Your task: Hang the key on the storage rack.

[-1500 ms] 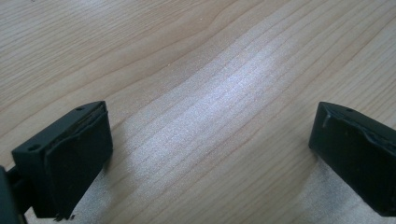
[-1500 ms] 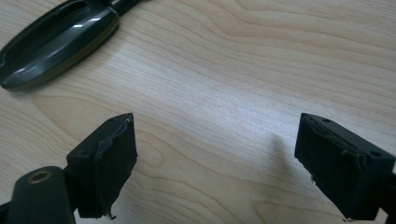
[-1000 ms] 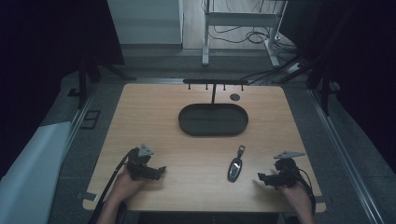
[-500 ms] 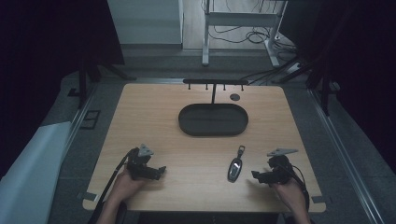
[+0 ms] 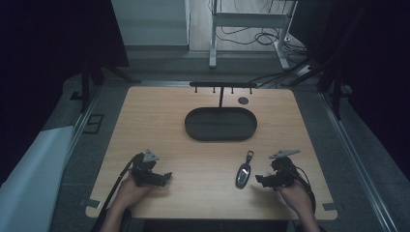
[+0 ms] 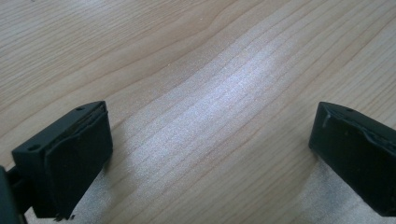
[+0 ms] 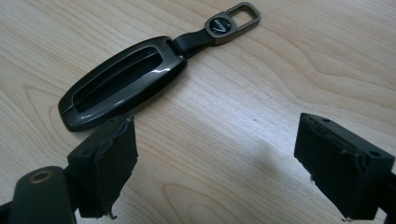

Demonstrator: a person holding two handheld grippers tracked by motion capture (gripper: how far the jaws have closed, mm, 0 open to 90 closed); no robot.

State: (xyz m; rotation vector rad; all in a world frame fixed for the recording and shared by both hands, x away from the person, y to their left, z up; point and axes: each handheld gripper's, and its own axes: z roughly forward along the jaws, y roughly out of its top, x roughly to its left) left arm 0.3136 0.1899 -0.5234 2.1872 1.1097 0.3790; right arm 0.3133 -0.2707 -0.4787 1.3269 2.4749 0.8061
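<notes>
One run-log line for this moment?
right gripper: open, beside key fob, not touching | left gripper: open, nothing between jaws | tray: empty

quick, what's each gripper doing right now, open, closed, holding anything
Left gripper: open, nothing between its jaws, bare table below.
Right gripper: open, holding nothing, close to the key fob.

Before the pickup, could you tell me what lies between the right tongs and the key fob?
Nothing: in the right gripper view only bare wooden table separates the open right tongs from the key fob.
</notes>
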